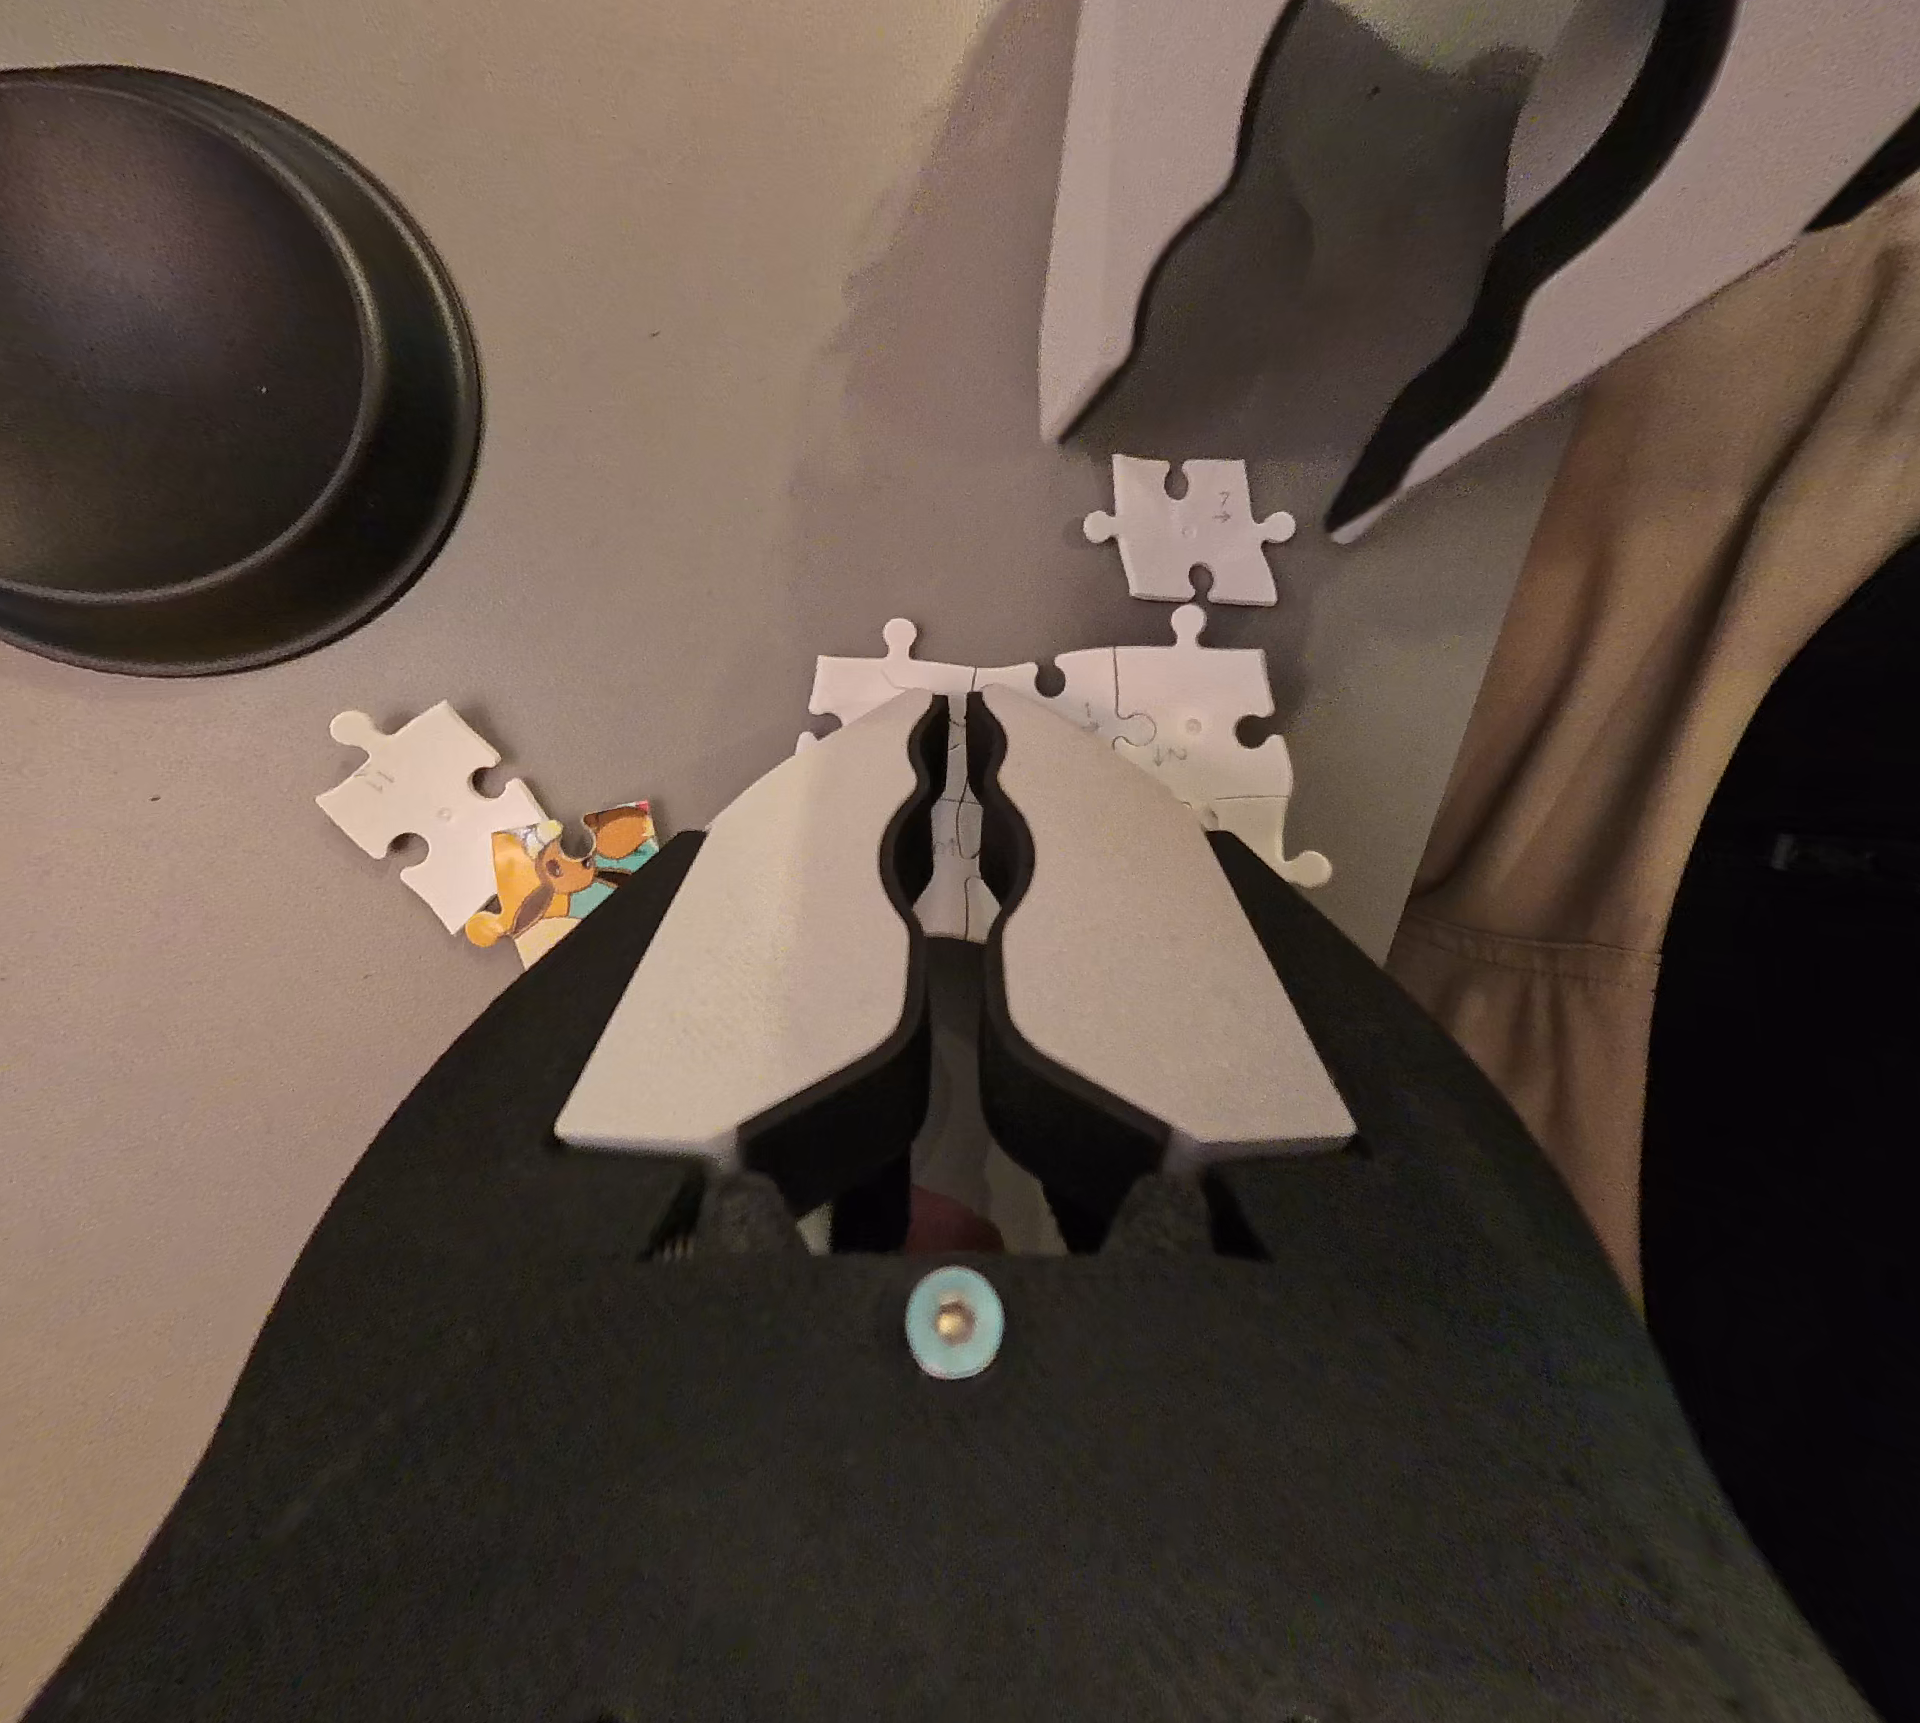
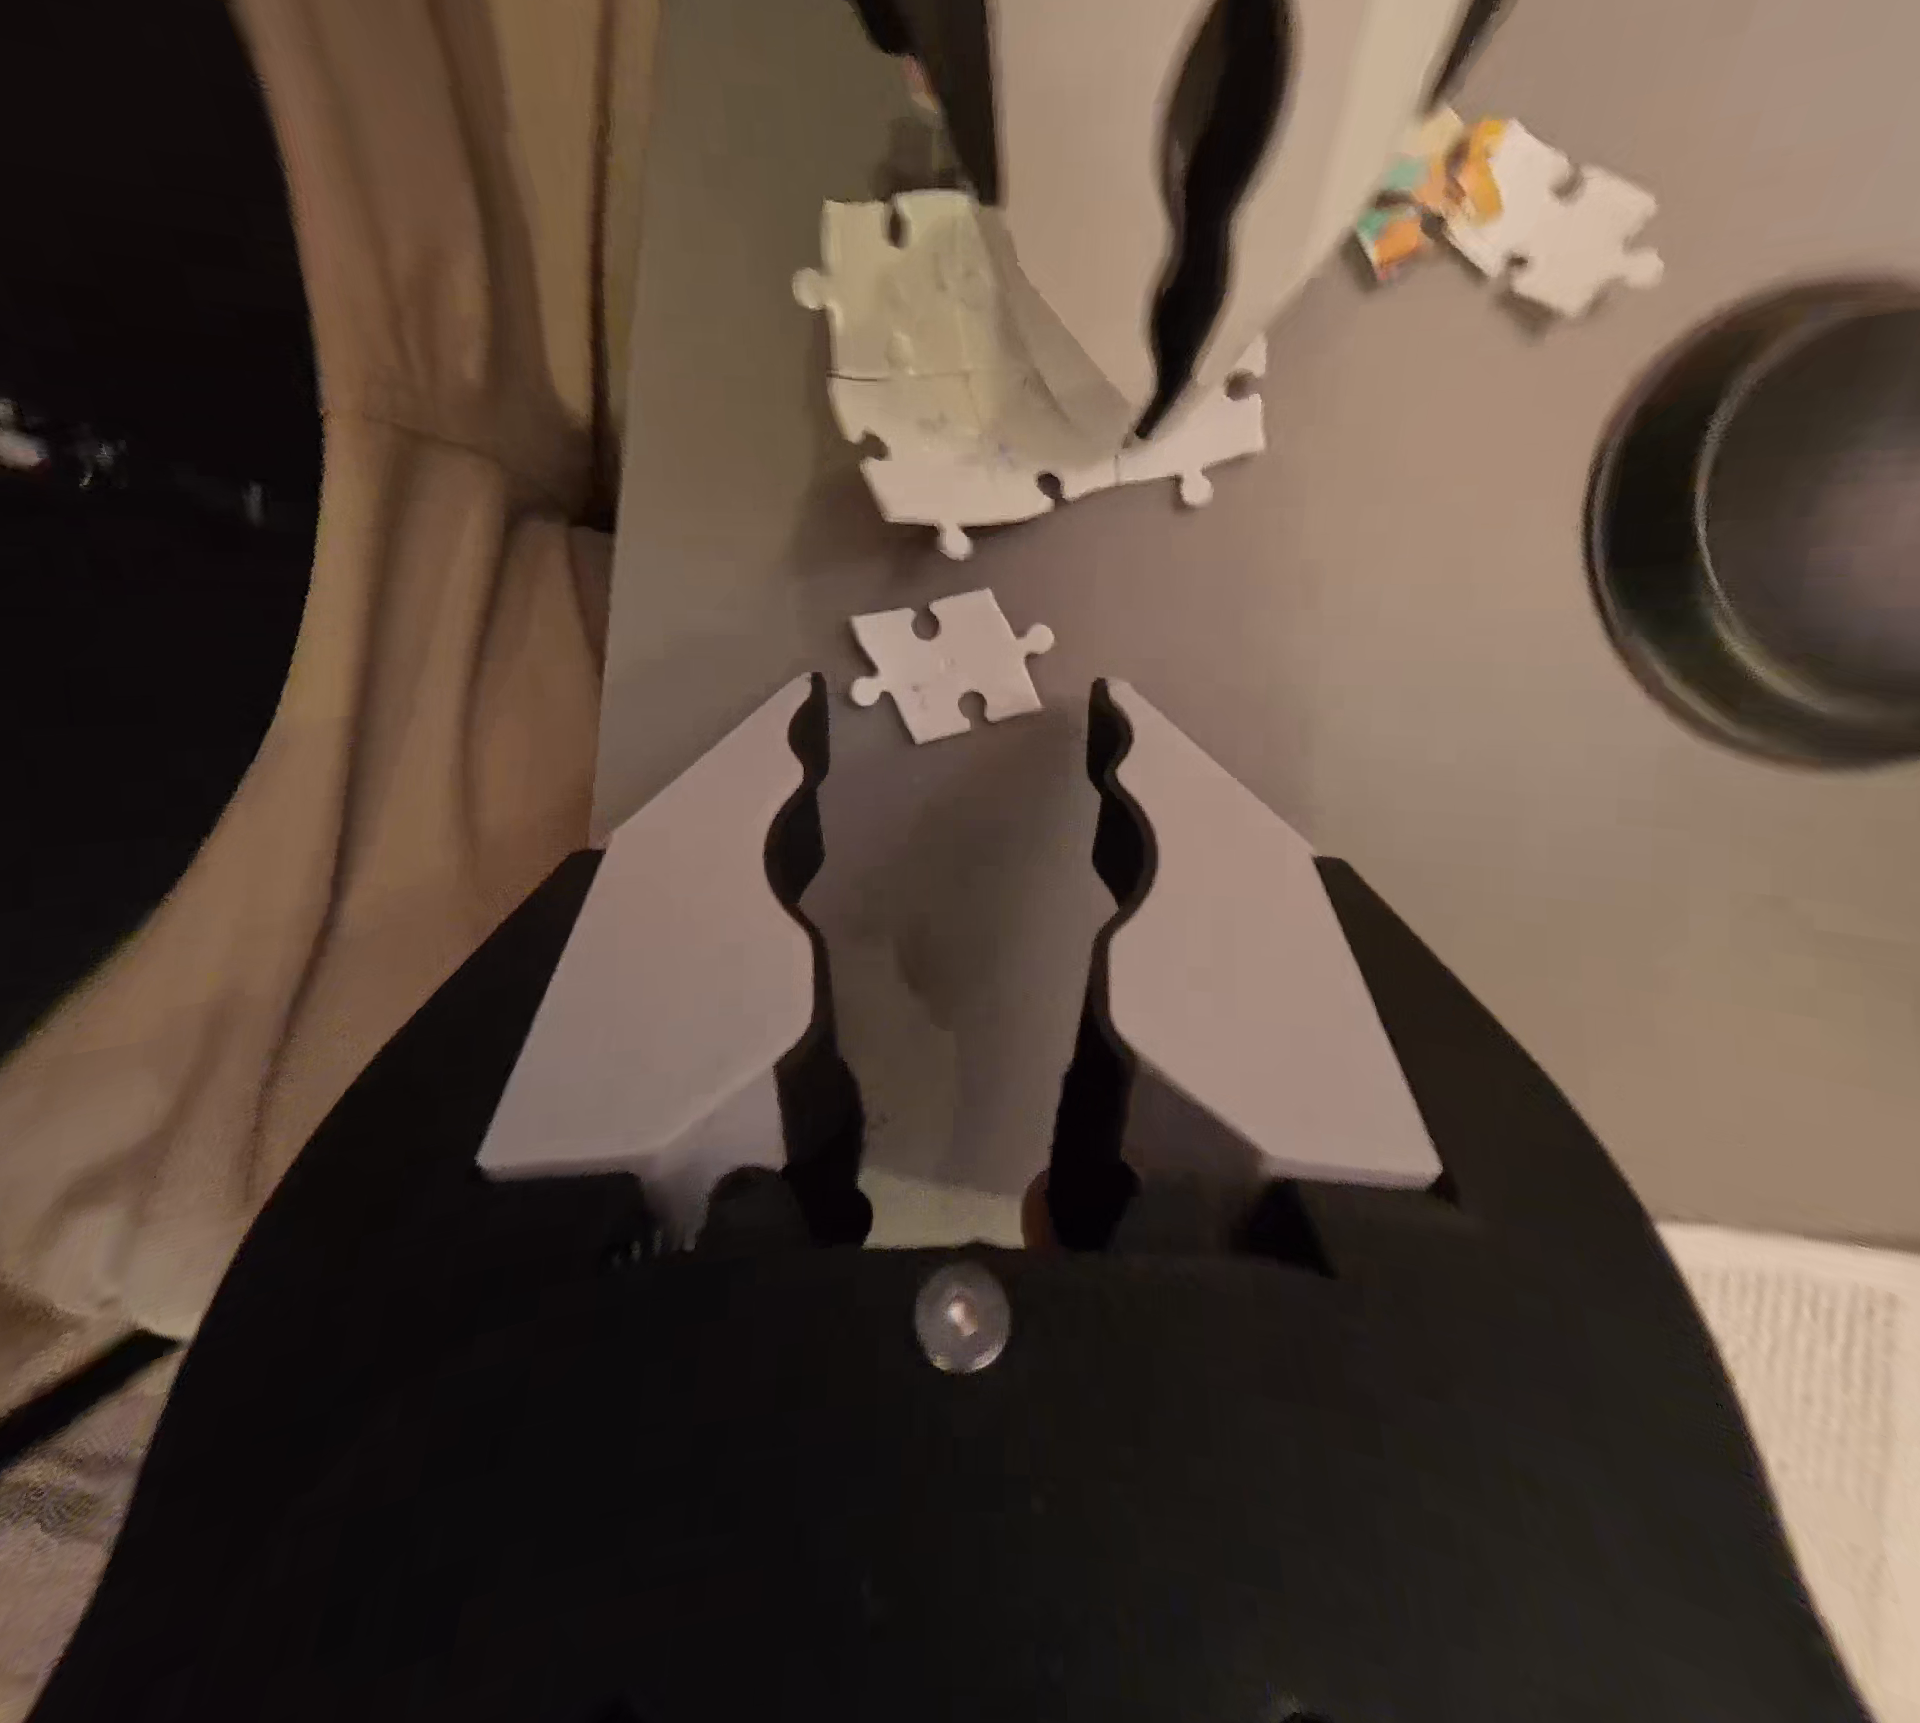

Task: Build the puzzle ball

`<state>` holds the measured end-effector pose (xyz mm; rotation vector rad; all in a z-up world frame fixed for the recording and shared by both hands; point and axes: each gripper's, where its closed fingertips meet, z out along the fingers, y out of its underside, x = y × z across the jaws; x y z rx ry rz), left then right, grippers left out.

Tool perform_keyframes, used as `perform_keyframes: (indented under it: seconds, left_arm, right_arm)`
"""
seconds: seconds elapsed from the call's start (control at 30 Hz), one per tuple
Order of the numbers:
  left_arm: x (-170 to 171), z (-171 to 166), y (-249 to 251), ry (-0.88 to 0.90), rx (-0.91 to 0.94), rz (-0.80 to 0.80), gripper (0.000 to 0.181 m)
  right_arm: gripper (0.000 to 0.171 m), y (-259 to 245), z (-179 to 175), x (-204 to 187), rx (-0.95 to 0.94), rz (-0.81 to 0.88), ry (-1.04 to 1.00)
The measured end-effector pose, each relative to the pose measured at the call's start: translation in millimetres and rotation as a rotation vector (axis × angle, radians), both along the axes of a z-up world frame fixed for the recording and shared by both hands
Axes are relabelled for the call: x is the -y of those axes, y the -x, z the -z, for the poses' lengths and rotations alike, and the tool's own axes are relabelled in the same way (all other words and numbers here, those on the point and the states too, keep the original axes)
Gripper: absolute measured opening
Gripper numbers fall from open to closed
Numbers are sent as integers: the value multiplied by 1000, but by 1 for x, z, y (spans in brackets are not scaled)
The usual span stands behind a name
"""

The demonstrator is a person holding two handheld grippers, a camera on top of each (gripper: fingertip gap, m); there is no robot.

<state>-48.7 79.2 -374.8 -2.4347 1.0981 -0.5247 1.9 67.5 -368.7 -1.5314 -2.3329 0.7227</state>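
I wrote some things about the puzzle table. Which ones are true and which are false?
1. The left hand-held gripper is shut on the joined puzzle section. True.
2. The right hand-held gripper holds a puzzle piece. False: it is open, with the single white piece lying on the table just ahead of it.
3. A dark round bowl sits on the table. True.
4. Every loose piece lies white side up. False: one colourful piece shows its picture.

A black round bowl (image 1: 197, 369) sits on the grey table (image 1: 675, 115) at left; beige cloth (image 1: 1662, 686) hangs at right.
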Motion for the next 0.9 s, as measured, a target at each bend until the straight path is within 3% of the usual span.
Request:
perform_keyframes:
  seconds: [0.03, 0.2, 0.67, 0.9]
  left_arm:
    - [0, 0, 0, -1, -2, 1, 3]
    - [0, 0, 0, 0, -3, 0, 3]
    - [0, 0, 0, 2, 6, 6, 3]
    - [0, 0, 1, 4, -7, 17, 3]
  right_arm:
    - [48, 0, 1, 0, 5, -45, -26]
    - [25, 0, 7, -2, 48, -180, -78]
    - [24, 15, -6, -22, -30, -100, -13]
    - [24, 39, -6, -37, -4, -192, -90]
